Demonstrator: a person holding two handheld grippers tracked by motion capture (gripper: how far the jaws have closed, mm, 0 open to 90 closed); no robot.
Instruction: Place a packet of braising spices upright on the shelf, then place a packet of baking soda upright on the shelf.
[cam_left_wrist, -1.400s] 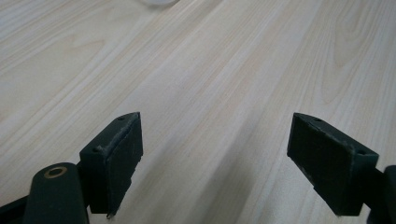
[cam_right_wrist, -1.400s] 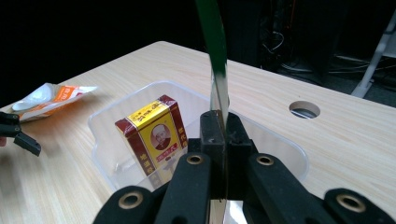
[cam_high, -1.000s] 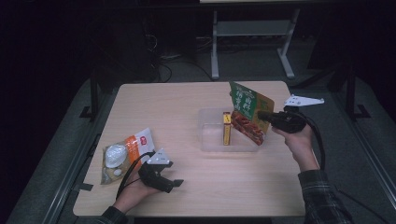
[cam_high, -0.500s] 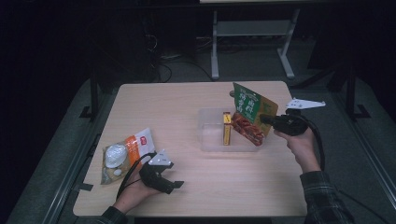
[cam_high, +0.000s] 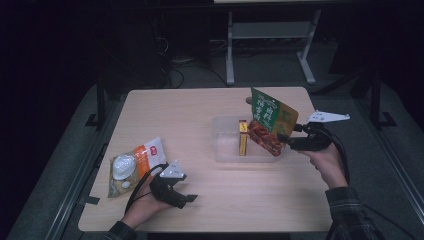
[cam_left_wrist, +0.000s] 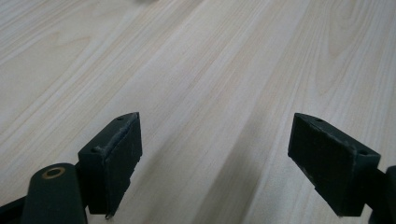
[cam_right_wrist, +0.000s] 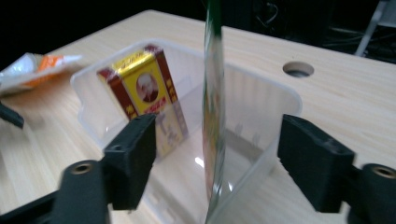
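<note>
The green snack packet (cam_high: 270, 120) is standing on edge inside the clear plastic bin (cam_high: 225, 150) beside the upright red-and-gold box (cam_high: 242, 137), so this placing looks nearly done, while the orange packet (cam_high: 132, 167) is lying on the tabletop (cam_high: 190, 110), seemingly waiting its turn. The right gripper (cam_right_wrist: 215, 161) is reaching level to the bin's right rim, its jaws having just been opening, the packet between them untouched. The left gripper (cam_left_wrist: 215, 163) is resting low over bare wood, released.

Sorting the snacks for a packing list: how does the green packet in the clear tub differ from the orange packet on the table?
The green packet stands on edge in the clear tub, leaning over its right rim; the orange packet lies flat on the table. The green packet sits between the open jaws of the right gripper; the orange packet lies beside the left gripper, untouched. Both are flat printed pouches.
</note>
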